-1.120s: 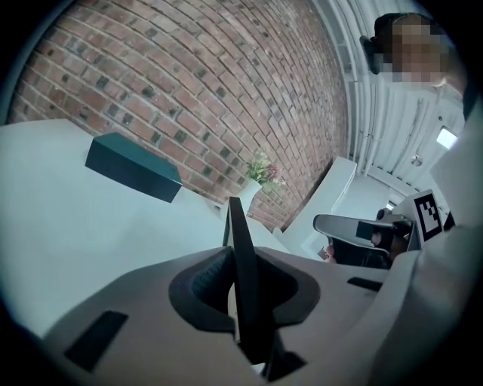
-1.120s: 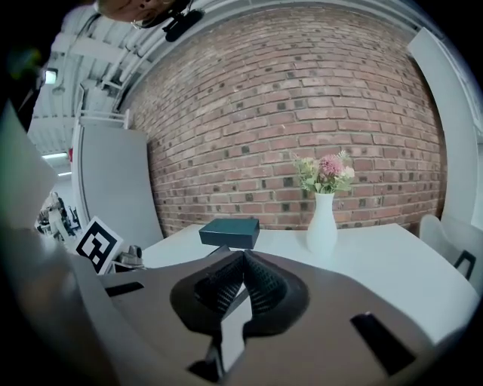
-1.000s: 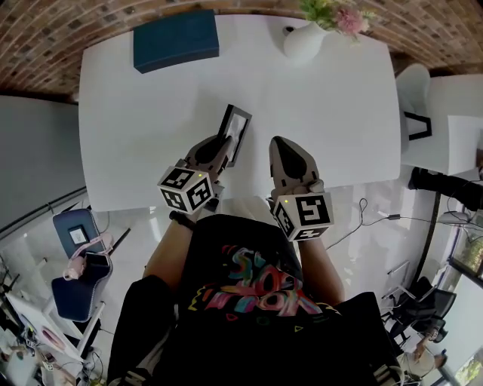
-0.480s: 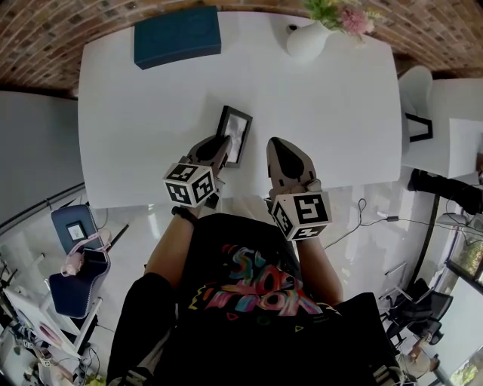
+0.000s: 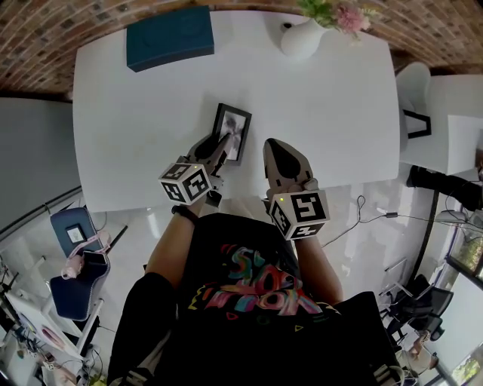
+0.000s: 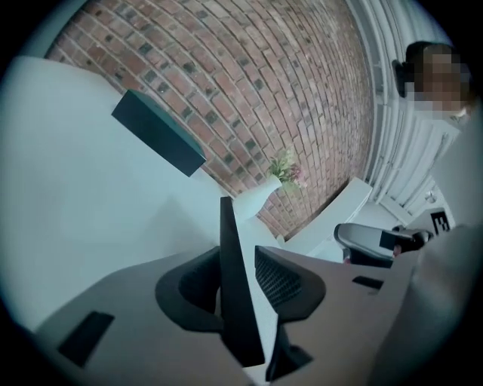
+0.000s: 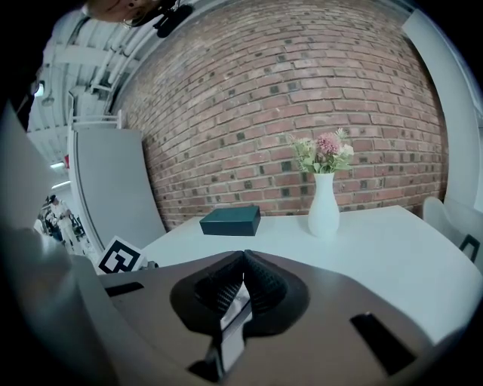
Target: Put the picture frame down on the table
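Nearest the head camera, a black shirt with a colourful print (image 5: 256, 286) is being worn by the person. Both grippers are being held out from it over the near edge of the white rectangular table (image 5: 324, 113).

On the person's right, the right gripper (image 7: 243, 256) is being kept with its ribbed pads pressed together at the tips. Nothing is being pinched by it, and it is being held just beside the frame, apart from it.

On the person's left, the left gripper (image 6: 238, 249) is being held with its jaws slightly spread, these having just been opening. The near edge of the black-rimmed rectangular picture frame (image 5: 232, 132) is being straddled by them. One pad is being shown close against the dark rim and a light gap is being shown beside the other, so the frame is not being squeezed. The frame is being shown face up on the table, just ahead of the left gripper and a little in from the near edge. Whether it is lying fully flat cannot be told.

Farther back, a dark teal rectangular box (image 5: 170, 36) is being shown near the table's far left corner. A white ceramic vase (image 5: 300, 39) of pink flowers (image 5: 337, 15) is being shown at the far edge, well apart from the frame. Behind both, a red brick wall (image 7: 302, 90) is being shown.
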A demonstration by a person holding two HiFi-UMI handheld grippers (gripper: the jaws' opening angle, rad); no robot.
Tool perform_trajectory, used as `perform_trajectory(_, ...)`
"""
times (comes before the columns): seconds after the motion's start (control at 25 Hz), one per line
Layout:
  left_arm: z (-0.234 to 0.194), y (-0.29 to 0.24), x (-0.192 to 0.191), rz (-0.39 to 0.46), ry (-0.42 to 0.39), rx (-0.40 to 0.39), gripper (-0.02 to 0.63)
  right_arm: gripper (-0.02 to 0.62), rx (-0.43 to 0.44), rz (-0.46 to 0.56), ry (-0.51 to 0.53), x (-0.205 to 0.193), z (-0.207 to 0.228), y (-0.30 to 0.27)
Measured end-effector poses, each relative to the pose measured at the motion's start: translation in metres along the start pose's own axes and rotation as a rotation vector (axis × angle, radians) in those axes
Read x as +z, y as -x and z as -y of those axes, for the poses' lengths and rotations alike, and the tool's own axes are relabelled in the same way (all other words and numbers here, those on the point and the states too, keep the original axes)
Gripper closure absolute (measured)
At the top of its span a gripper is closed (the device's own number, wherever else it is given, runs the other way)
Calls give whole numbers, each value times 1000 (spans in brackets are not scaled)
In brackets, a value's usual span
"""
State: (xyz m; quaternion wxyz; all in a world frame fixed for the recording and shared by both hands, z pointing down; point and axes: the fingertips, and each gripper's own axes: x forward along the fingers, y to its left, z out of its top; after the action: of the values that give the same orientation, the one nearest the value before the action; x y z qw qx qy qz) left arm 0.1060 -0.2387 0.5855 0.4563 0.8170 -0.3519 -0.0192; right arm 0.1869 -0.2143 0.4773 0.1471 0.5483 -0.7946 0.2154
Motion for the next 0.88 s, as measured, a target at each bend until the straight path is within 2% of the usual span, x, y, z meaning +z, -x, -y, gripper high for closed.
perform_trajectory(0.08,0,-3,2,21,68,-25,460,571,-1,-6,-3,-1,2,-1)
perform_trajectory(0.16,-2,-6,4,35,102,-34,439,571,0,-14,-6,-2,4,-3)
perform_trajectory(0.56,-15,-3,21,159,87,44,371,571,4,-44,-12,-9,6,-9)
perform_trajectory(0.76,-26,3,28,235,228,52,362,571,5,-54,-12,-12,6,-9)
perform_trajectory(0.88,-30,8,32,259,247,72,362,571,5,-58,-9,-13,6,-9)
